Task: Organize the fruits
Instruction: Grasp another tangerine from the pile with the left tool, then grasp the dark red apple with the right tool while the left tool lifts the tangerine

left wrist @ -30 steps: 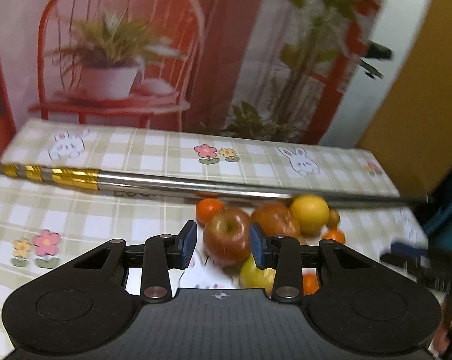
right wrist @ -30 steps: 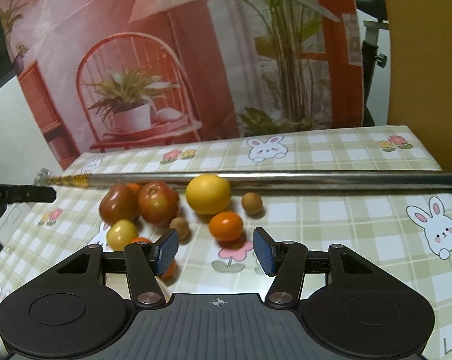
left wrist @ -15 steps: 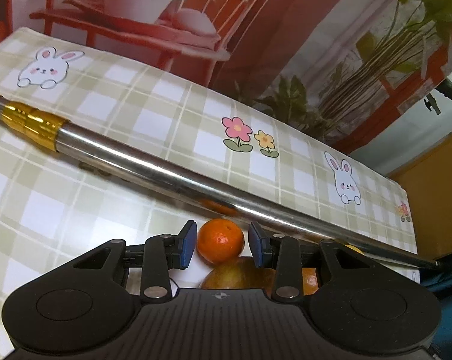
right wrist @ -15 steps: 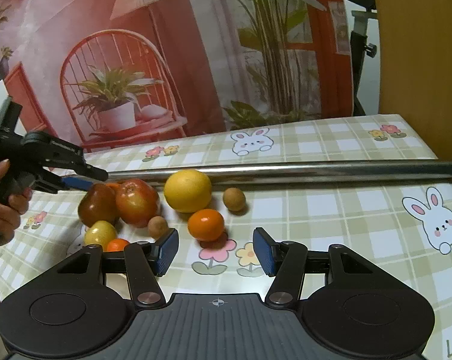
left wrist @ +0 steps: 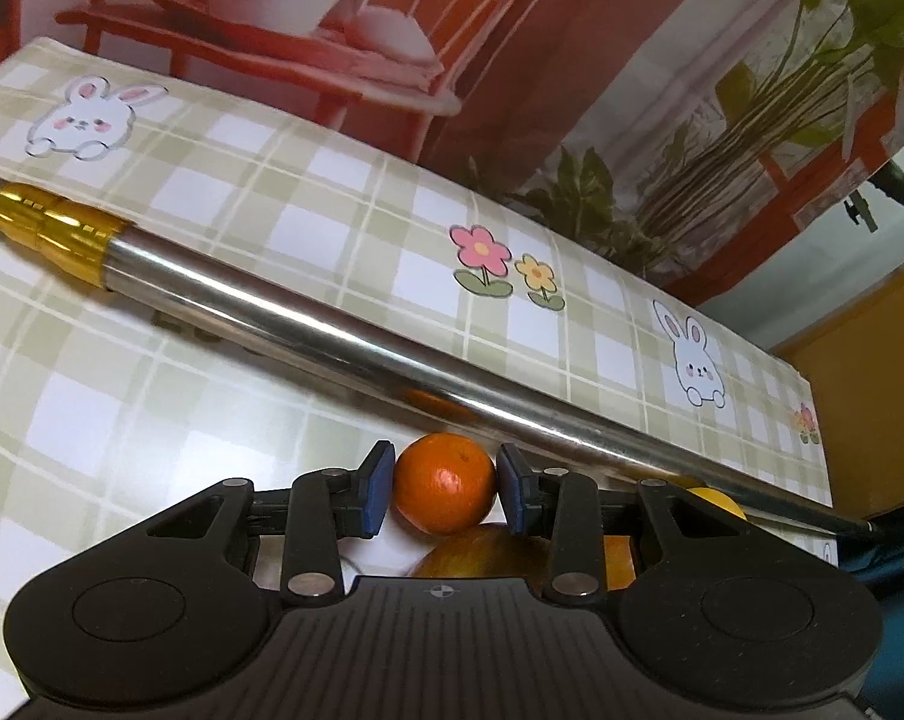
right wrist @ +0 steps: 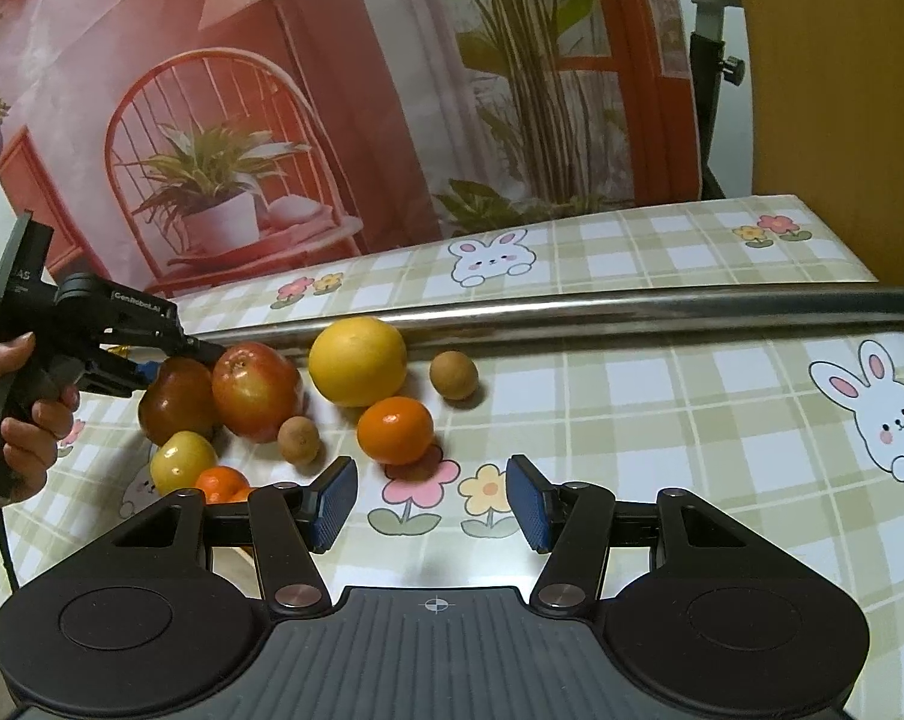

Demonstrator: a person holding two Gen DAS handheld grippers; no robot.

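In the left wrist view my left gripper (left wrist: 446,489) has its blue pads on both sides of a small orange tangerine (left wrist: 444,491), close against it, just in front of a steel pole (left wrist: 356,348). A red apple (left wrist: 487,552) lies right below it. In the right wrist view my right gripper (right wrist: 431,495) is open and empty above the tablecloth. Ahead of it lie another tangerine (right wrist: 395,430), a large yellow citrus (right wrist: 357,369), a red apple (right wrist: 255,391), a dark red pear (right wrist: 174,399), a small yellow fruit (right wrist: 182,461), and two brown longans (right wrist: 453,375). The left gripper (right wrist: 146,367) shows behind the pear.
The steel pole (right wrist: 571,312) with a gold end lies across the checked tablecloth (right wrist: 661,420) behind the fruit. A printed backdrop stands behind the table. The table's right edge (right wrist: 835,240) drops off next to an orange wall.
My left gripper moved forward over the apple and down to the tangerine by the pole, and its pads have narrowed onto it. The right gripper drifted slightly and stayed open.
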